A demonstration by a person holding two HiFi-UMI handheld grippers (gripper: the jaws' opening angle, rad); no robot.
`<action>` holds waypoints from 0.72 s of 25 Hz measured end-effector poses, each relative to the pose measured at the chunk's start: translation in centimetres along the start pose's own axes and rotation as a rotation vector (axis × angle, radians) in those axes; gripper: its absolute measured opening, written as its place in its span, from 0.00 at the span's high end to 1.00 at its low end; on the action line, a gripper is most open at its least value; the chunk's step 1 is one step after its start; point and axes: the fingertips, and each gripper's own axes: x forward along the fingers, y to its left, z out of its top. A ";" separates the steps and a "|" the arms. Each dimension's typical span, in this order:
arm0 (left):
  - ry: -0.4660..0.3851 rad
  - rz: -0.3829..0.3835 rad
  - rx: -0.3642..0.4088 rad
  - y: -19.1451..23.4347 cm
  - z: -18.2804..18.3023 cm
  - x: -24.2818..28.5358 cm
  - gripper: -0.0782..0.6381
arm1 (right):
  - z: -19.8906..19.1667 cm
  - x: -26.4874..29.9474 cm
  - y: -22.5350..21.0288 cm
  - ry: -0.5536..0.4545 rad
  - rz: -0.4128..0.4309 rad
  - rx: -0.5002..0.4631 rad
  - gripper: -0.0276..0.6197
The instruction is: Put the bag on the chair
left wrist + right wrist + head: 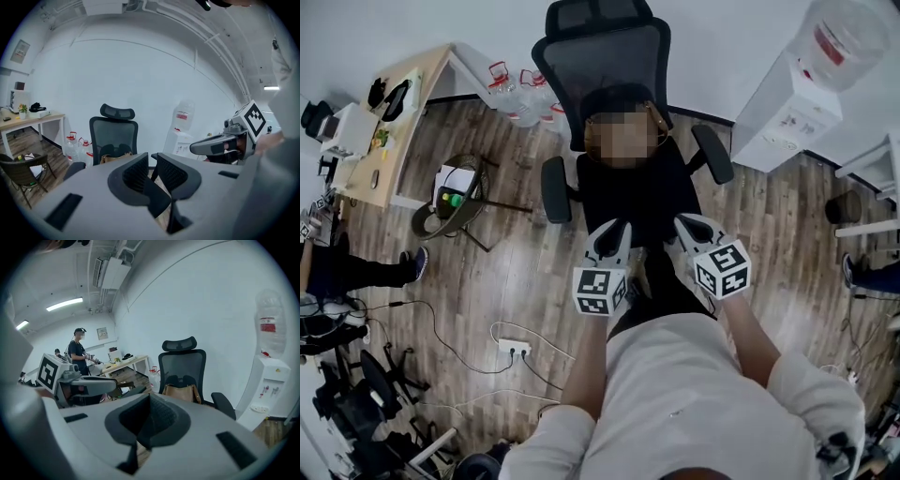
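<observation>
**A:** How far along with the bag?

**B:** Finished, by the look of things. Black office chair [609,66] at the far side, backed toward the wall, and on its seat the tan bag [182,392], resting against the backrest. Blurred over in the head view, but plain in both gripper views.

**A:** Anything left to do?

**B:** Probably only backing away. No sign of a hold on the bag, and no strap in either pair of jaws.

**A:** And relative to the grippers?

**B:** Farther off than both, straight ahead, well apart and touching neither. Left gripper [153,159]: parted by a narrow slit at the jaws, with nothing in between. Right gripper [149,401]: pressed fully together, empty too. Side by side on the near side of the seat, the 2 of them, pointing toward the chair.
</observation>
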 end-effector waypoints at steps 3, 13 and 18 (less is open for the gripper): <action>-0.026 0.003 0.024 -0.5 1.6 -0.8 0.82 | 0.9 -1.2 0.2 -0.020 0.000 -0.020 0.95; -0.075 0.018 0.050 -0.6 4.3 -3.4 0.87 | 3.2 -2.4 2.6 -0.078 0.025 -0.047 0.95; -0.073 0.026 0.047 -0.4 4.5 -3.9 0.88 | 4.9 -2.6 3.1 -0.117 0.034 -0.055 0.95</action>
